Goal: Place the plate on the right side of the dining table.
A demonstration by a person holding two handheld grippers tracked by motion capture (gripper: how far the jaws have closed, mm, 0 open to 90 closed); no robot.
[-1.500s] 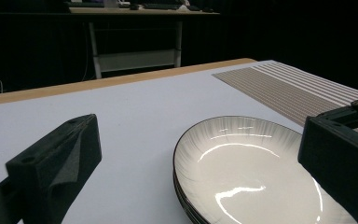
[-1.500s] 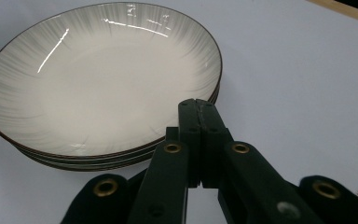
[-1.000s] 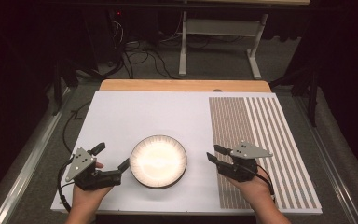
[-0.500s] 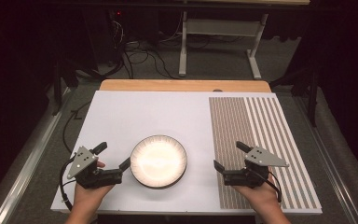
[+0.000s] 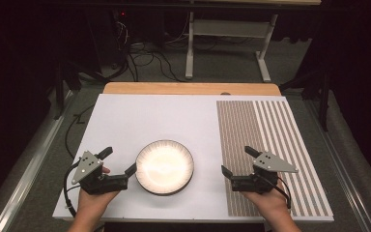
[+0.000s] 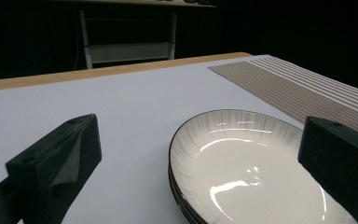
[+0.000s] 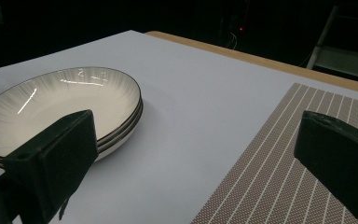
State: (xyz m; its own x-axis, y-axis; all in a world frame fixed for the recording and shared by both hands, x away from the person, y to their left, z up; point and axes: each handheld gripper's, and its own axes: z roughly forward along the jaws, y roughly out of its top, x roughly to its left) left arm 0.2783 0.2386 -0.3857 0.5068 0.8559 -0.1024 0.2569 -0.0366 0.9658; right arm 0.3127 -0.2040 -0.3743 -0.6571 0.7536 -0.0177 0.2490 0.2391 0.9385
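Plates (image 6: 256,172) are cut off by the bottom edge in the left gripper view; stack count is not told.

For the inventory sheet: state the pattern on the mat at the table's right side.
The mat is brown with thin white stripes, clearest in the high view.

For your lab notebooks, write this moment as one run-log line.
left gripper: open beside plates | right gripper: open, jaws just opened, nothing between | stacked plates: on white board, untouched
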